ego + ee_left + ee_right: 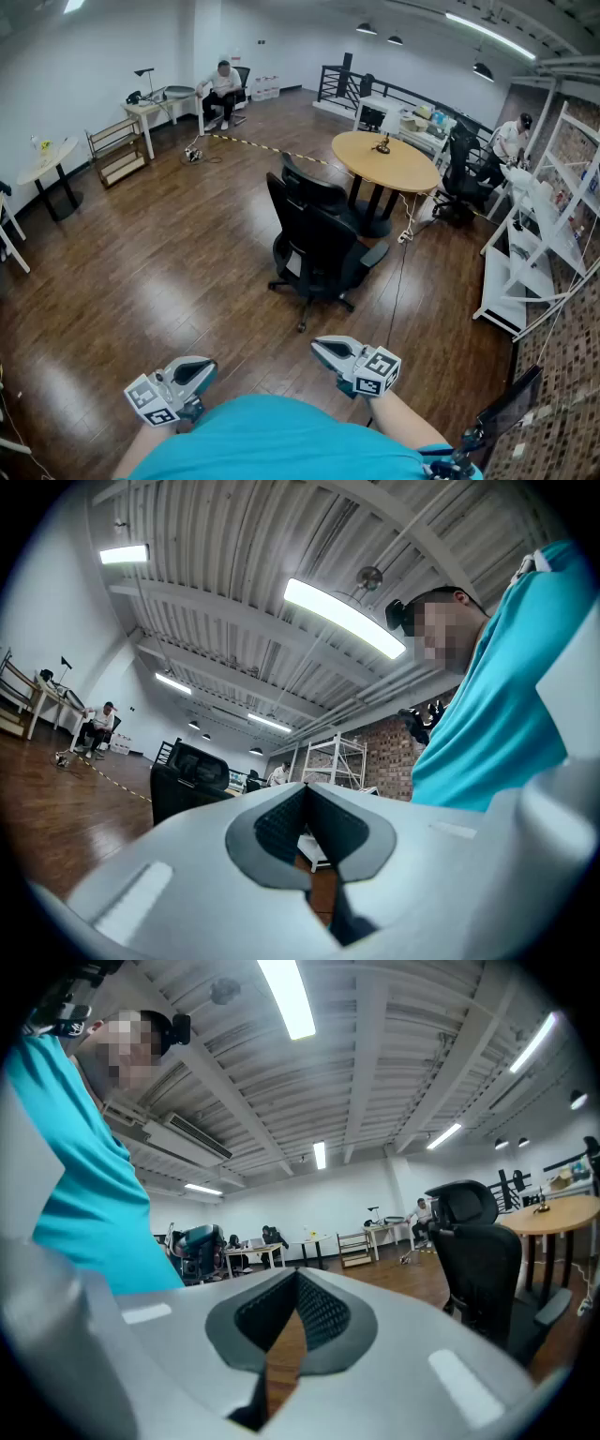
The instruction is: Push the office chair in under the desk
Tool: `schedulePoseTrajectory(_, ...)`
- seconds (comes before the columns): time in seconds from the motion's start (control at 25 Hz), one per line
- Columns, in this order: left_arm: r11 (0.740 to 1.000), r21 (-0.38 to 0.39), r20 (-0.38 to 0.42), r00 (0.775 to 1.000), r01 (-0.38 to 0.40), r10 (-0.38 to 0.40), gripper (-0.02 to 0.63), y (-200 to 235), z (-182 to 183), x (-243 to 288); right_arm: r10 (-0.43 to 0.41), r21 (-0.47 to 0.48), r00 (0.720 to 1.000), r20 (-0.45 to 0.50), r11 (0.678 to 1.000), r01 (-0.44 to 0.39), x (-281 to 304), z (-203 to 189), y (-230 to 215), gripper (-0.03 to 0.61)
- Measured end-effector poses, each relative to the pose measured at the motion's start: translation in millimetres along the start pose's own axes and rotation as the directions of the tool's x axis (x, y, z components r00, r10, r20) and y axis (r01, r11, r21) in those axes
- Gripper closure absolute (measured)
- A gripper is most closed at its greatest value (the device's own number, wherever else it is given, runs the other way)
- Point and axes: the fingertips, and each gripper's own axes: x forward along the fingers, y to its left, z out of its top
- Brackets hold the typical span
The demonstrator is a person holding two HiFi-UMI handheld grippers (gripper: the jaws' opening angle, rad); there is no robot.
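Mid-floor: chair (319,248), near bench (386,161), before and left of it. Right of both, shelf (511,272). Nearest, left gripper (200,367) and right gripper (322,348) side by side, well short of chair.

The head view looks steeply down on the office chair (314,239) ahead; both low gripper views catch it too.
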Motion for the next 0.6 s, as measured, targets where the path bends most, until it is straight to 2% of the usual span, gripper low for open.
schedulePoseTrajectory(0.36, 1.0, -0.013, 0.012, 1.0, 0.019, -0.019, 0.594, -3.4, -24.5, 47.7, -0.096, -0.087, 0.993, -0.069, 0.992, 0.09, -27.8, 2.6, -55.7, 0.569)
schedulePoseTrajectory(0.44, 0.999, -0.024, 0.003, 1.0, 0.025, -0.025, 0.594, 3.8, -31.4, 52.9, -0.117, -0.09, 0.99, -0.082, 0.99, 0.11, -26.0, 2.1, -72.5, 0.52)
schedulePoseTrajectory(0.6, 0.999, -0.029, -0.004, 0.999, 0.034, -0.034, 0.594, 29.6, -39.0, 55.2, -0.149, -0.121, 0.984, -0.099, 0.983, 0.137, -11.1, -0.5, -103.0, 0.474)
